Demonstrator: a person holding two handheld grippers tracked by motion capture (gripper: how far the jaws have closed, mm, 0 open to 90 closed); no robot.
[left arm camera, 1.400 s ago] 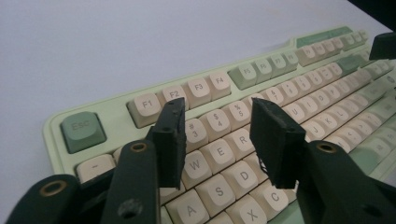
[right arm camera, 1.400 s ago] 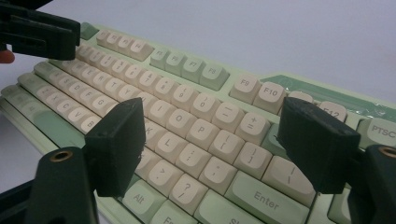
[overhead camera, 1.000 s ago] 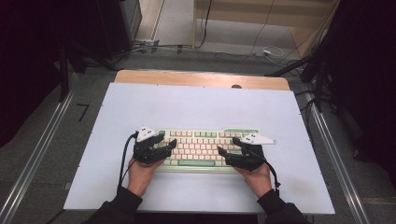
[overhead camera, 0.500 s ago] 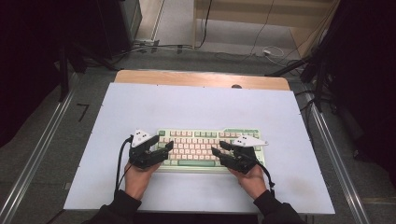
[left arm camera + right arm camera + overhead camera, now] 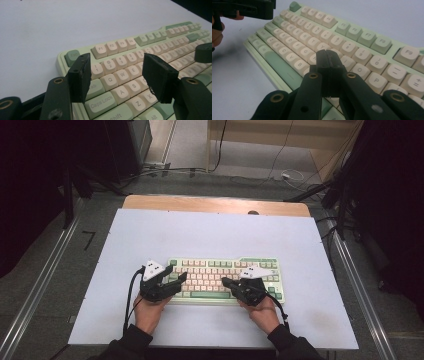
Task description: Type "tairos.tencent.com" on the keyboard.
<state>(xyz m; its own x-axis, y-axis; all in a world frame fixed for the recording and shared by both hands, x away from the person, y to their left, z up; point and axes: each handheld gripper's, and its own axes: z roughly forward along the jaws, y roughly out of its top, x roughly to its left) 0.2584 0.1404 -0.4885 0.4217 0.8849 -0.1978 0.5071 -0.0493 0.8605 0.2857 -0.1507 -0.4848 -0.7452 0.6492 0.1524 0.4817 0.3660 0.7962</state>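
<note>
Right hand-held gripper [image 5: 327, 56] closed, empty, over keyboard [image 5: 352, 32] keys near "O", "P".

Pale green keyboard [image 5: 227, 278] with cream and green keys, pale blue table [image 5: 210, 232]

The right gripper [image 5: 327, 58], its jaws just closed together with nothing between them, hovers over the keyboard's [image 5: 352, 32] letter keys on the pale surface [image 5: 237, 85].
</note>
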